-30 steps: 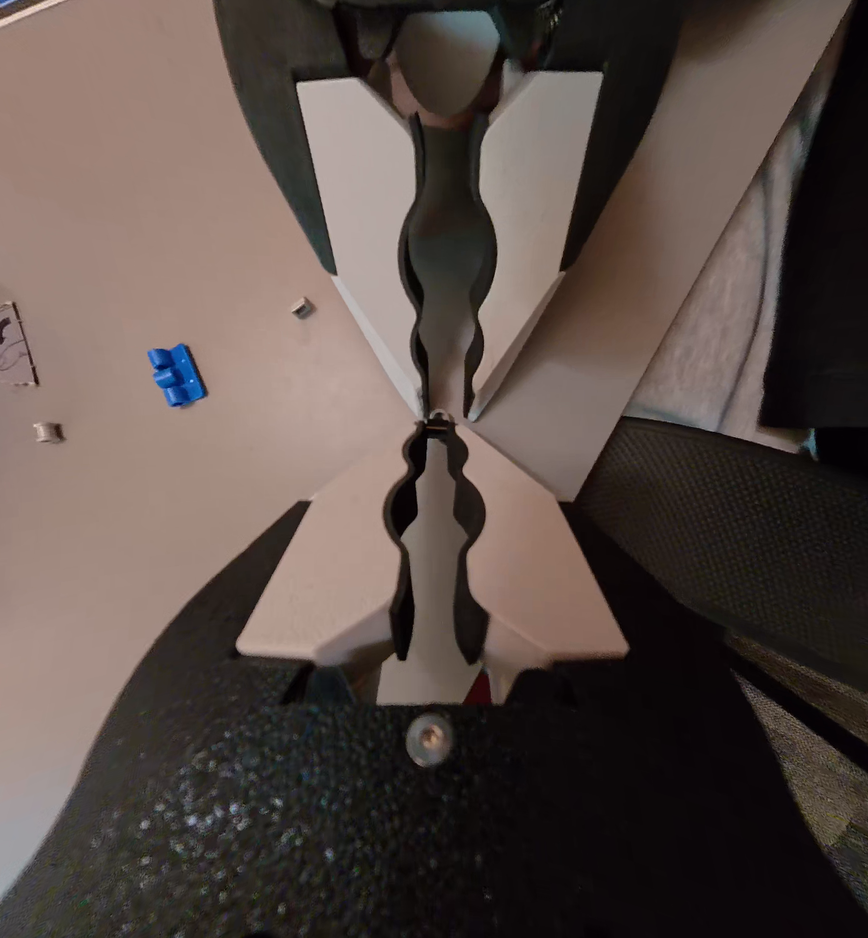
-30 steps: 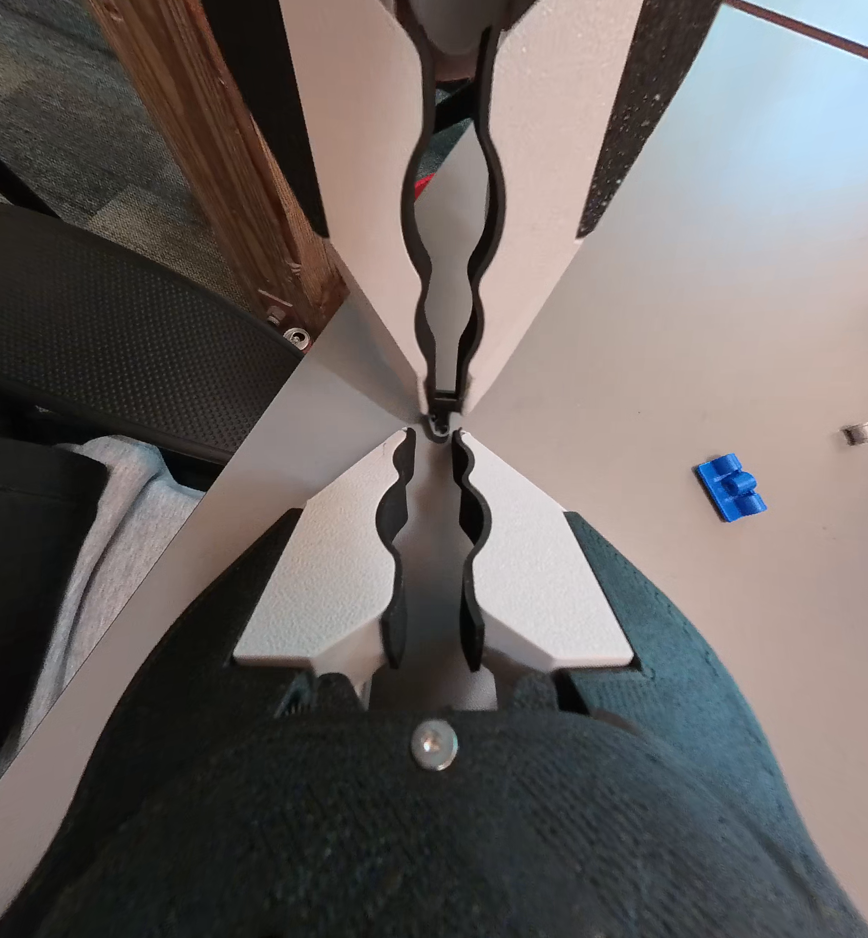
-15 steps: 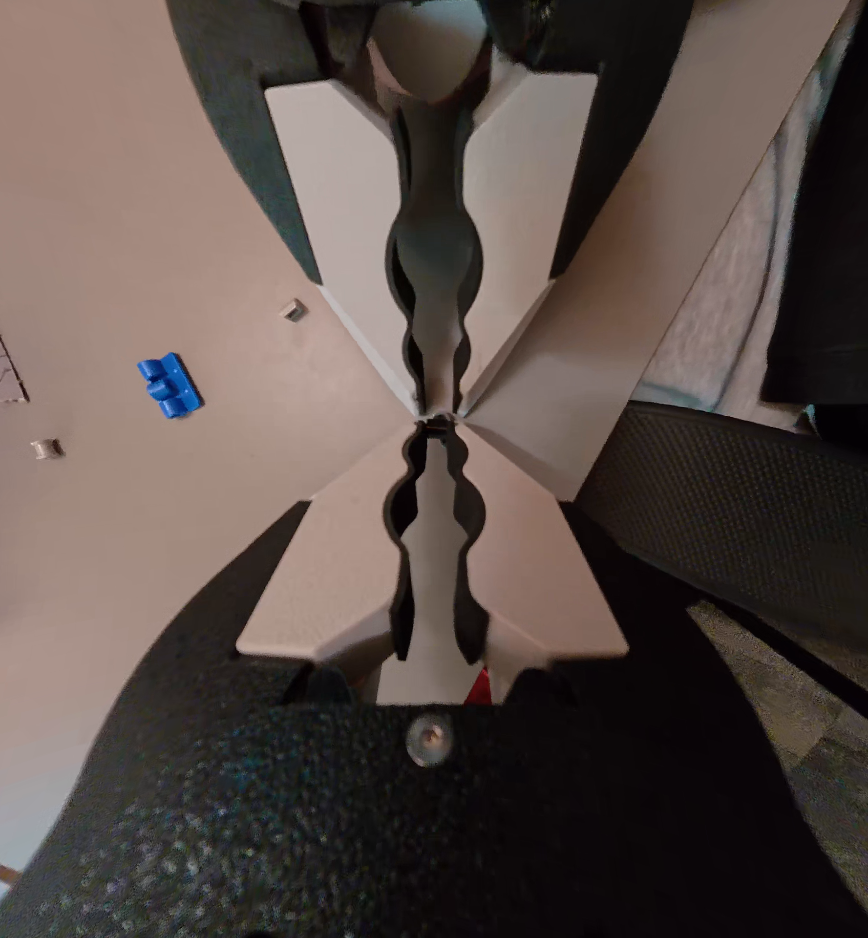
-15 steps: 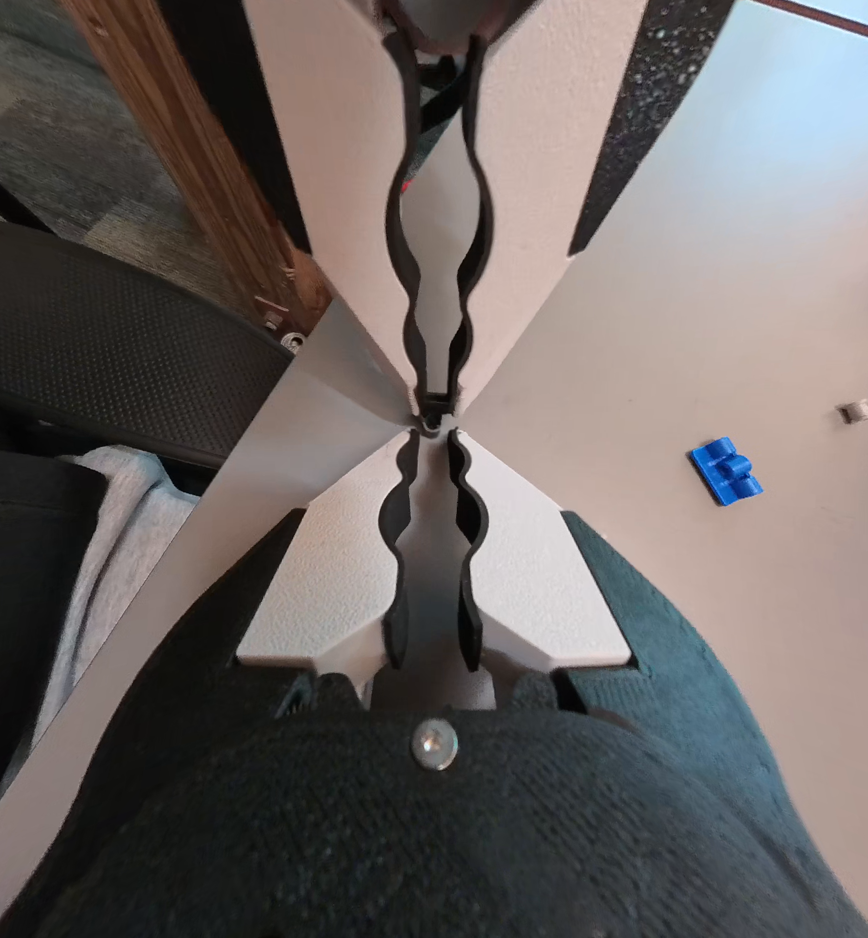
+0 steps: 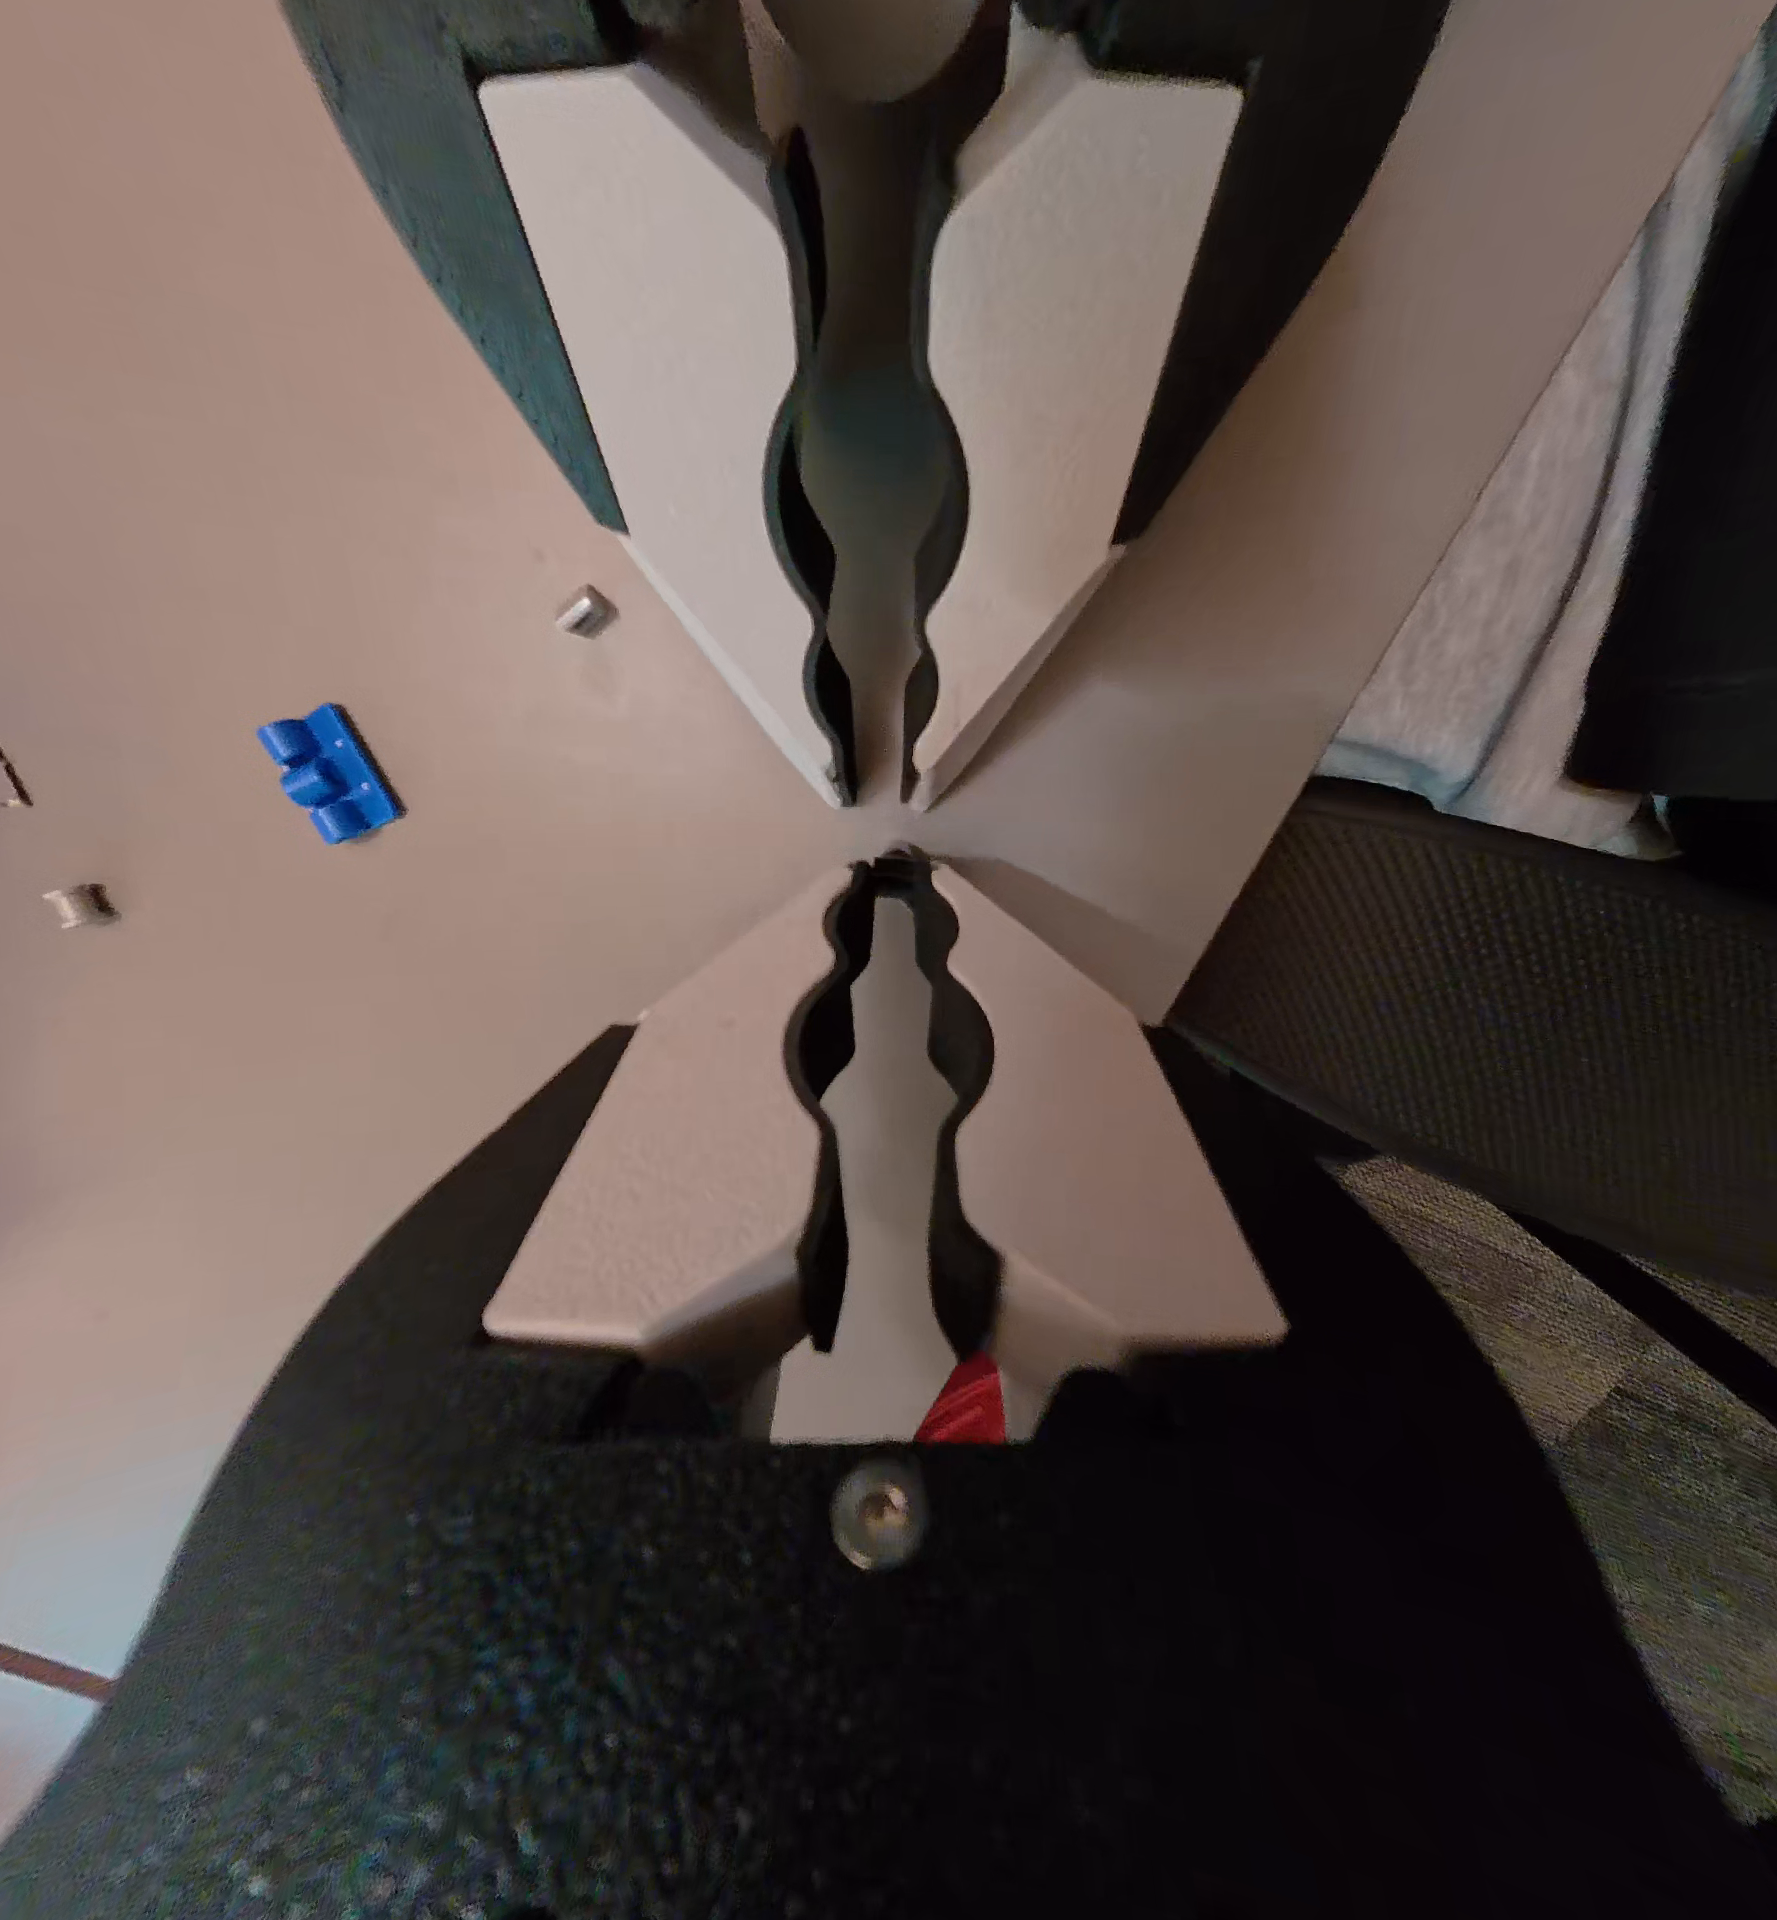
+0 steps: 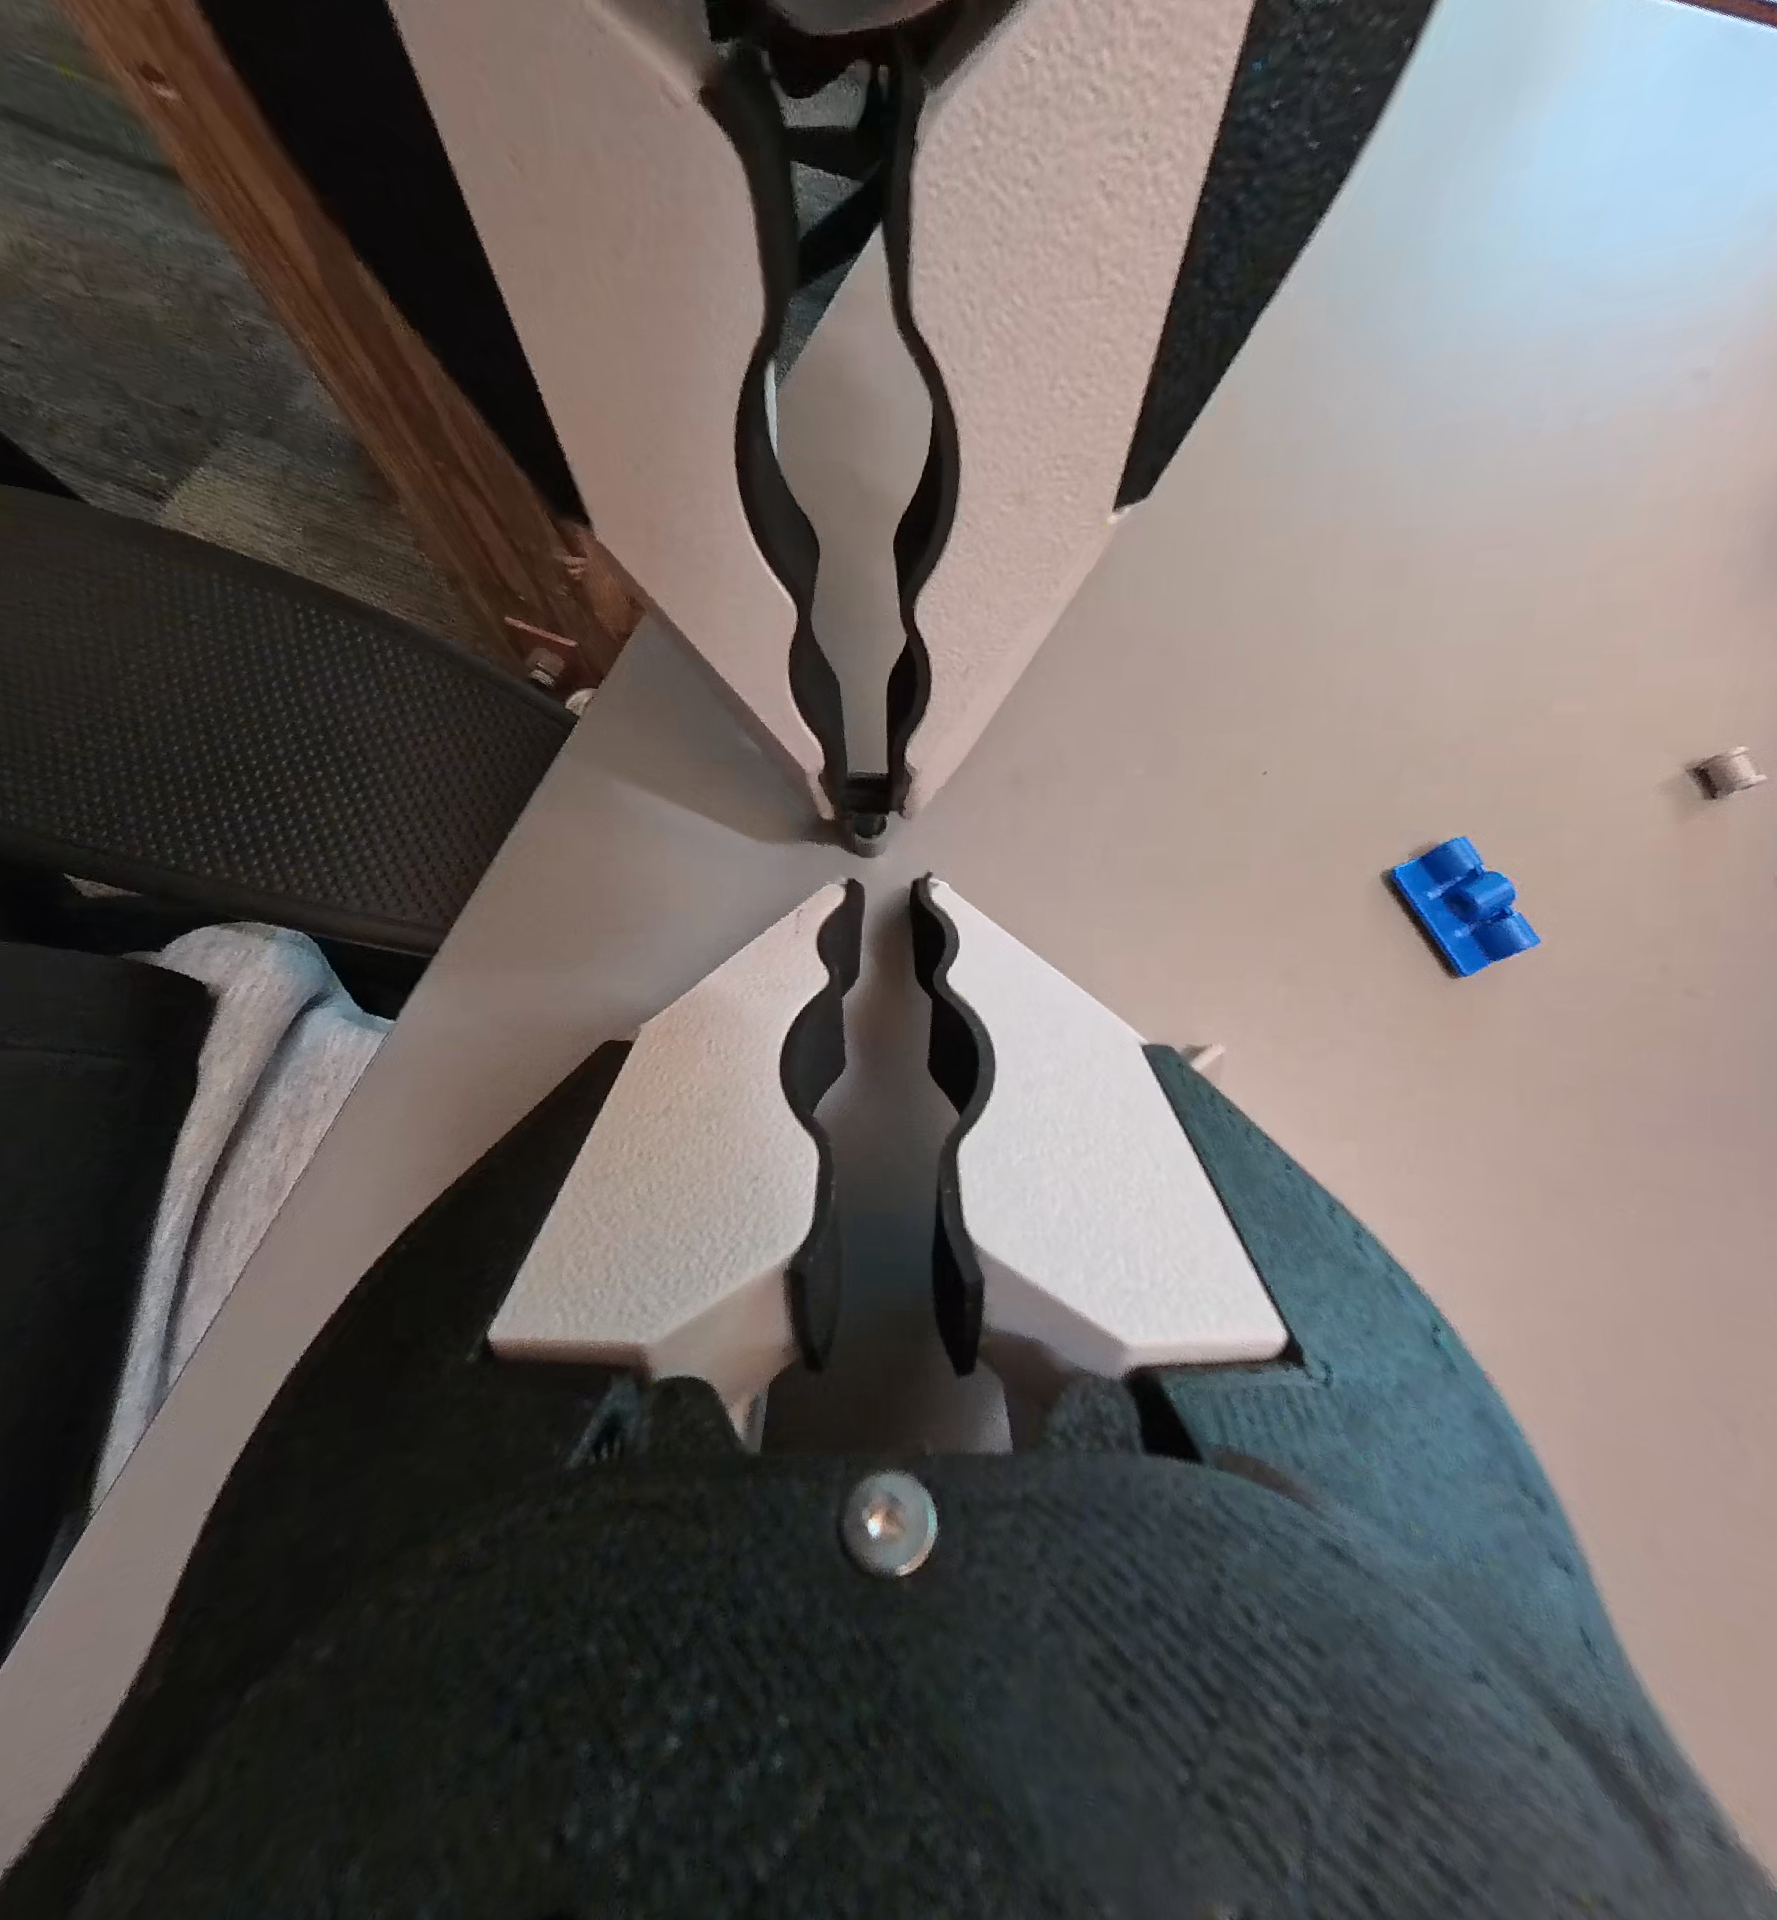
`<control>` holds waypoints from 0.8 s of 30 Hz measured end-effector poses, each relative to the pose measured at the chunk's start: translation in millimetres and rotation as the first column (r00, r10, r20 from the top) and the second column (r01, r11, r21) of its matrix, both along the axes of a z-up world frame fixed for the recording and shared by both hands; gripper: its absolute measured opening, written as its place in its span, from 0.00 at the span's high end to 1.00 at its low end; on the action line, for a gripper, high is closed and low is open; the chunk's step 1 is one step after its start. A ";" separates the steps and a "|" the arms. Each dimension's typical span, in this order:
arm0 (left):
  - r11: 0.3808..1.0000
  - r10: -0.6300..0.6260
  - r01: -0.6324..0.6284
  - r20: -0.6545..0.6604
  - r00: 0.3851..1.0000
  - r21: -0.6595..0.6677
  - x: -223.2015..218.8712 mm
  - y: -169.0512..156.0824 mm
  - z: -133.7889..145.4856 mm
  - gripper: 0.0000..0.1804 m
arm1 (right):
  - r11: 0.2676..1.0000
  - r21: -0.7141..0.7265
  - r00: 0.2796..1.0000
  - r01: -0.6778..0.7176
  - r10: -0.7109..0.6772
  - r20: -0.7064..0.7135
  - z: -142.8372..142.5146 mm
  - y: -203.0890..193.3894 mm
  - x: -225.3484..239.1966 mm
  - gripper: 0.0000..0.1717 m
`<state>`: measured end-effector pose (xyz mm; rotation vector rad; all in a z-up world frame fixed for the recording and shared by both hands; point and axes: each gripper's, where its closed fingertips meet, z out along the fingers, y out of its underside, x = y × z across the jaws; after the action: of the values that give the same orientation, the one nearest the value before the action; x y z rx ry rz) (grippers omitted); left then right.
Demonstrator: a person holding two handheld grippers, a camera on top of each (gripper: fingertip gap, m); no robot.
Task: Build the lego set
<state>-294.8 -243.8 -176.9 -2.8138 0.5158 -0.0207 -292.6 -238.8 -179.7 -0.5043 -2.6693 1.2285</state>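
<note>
Gripping small dark part (image 6: 868, 805) in left claw (image 5: 889, 862), axis toward right claw (image 6: 886, 883).

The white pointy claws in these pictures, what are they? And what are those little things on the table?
They are two grabbing tools, and a person holds one in each hand. Each tool has a camera that looks along its two fingers, so each picture shows its own claw at the bottom and the other claw facing it at the top. The left gripper pinches a small dark part at its tips. The right gripper has its fingers a little apart with nothing between them. They meet tip to tip over a pale table. On the table lie a blue block and two small metal bits.
</note>
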 end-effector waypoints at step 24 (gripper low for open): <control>0.980 0.191 -0.194 0.062 0.980 0.045 0.7 1.4 -0.1 0.97 | 0.989 -0.027 0.987 0.147 -0.144 0.076 -1.4 24.5 -10.4 1.00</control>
<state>-294.1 -242.4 -177.0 -2.7913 0.2256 -0.0481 -303.0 -214.3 -181.1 -0.7493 -2.6213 1.2364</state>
